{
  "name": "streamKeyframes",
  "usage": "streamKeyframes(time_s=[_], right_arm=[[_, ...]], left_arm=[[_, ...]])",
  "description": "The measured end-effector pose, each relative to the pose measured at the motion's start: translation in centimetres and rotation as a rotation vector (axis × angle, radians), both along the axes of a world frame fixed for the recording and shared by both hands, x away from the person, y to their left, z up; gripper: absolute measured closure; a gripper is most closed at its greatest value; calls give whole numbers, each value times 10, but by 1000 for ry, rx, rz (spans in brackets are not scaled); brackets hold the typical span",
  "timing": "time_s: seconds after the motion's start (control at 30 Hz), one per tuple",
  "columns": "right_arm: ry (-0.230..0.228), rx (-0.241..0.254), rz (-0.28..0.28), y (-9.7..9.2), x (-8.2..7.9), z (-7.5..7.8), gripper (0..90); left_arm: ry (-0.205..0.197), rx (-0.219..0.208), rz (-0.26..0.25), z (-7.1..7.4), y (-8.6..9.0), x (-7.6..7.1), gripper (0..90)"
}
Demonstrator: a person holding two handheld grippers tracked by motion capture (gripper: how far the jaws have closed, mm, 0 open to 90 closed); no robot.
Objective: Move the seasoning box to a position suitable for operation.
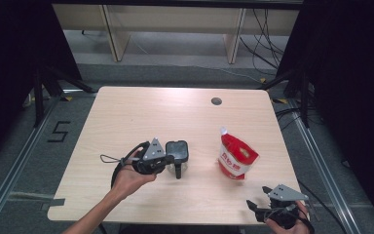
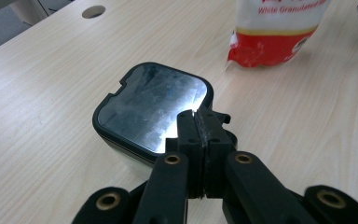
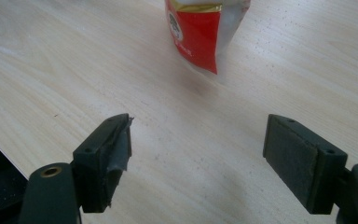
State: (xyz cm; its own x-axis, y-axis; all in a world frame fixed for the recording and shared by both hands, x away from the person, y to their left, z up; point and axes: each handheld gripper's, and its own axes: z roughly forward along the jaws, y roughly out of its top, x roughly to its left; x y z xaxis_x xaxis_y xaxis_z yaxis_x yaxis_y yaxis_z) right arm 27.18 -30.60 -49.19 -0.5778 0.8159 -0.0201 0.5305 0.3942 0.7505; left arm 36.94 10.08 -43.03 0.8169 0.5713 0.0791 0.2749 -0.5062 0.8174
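The left hand-held gripper [image 1: 174,163] sits over the left half of the desk [image 1: 126,117], held in the person's left hand [image 1: 129,178], whose bare forearm comes in from the bottom edge. Its jaws are pressed together (in the left gripper view the pads meet with no gap). The right hand-held gripper [image 1: 255,207] lies low at the near right corner, gripped by the right hand [image 1: 292,222], its jaws spread wide apart.

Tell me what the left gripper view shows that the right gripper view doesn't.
Left gripper view alone: the black square container with a shiny lid, its rim pinched by the shut left gripper, and a round hole in the table. Right gripper view alone: the right gripper, jaws wide apart over bare wood. Both: the red-and-white sugar pouch and the table.
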Motion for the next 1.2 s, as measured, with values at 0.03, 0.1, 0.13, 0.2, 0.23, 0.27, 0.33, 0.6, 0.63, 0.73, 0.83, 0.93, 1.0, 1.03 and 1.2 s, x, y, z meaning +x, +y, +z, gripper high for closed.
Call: streamKeyframes(time_s=[0.03,0.1,0.13,0.2,0.23,0.27,0.33,0.6,0.63,0.73,0.83,0.93,1.0,1.03,1.2], right_arm=[[-3,6,2,0,0,-1,245],[13,14,1,1,0,-1,245],[11,12,2,1,0,-1,245],[2,8,4,1,0,-1,245],[3,7,5,1,0,-1,245],[-1,7,5,1,1,-1,245],[-5,1,8,1,1,-1,246],[6,5,6,1,0,-1,245],[7,8,5,1,0,-1,245],[17,12,-3,2,0,-1,244],[-10,3,30,1,1,0,239],[-13,4,35,1,1,0,239],[-10,6,36,1,1,0,238],[-11,4,37,1,1,0,238],[-20,14,51,2,1,0,236]], left_arm=[[5,1,0,0,2,-2,877],[11,-19,0,-5,4,-5,845],[25,-29,16,-9,4,-7,845],[51,-54,50,-18,6,-11,785],[57,-59,58,-23,6,-13,785],[67,-78,75,-27,6,-14,766],[84,-128,128,-40,4,-19,727],[84,-112,220,-56,-12,-29,564],[78,-120,226,-57,-16,-30,552],[66,-120,237,-59,-24,-32,533],[78,-118,258,-65,-35,-31,498],[76,-128,276,-69,-40,-30,508],[66,-113,282,-70,-42,-30,515],[60,-107,283,-71,-41,-30,528],[39,-86,311,-80,-41,-28,620]])
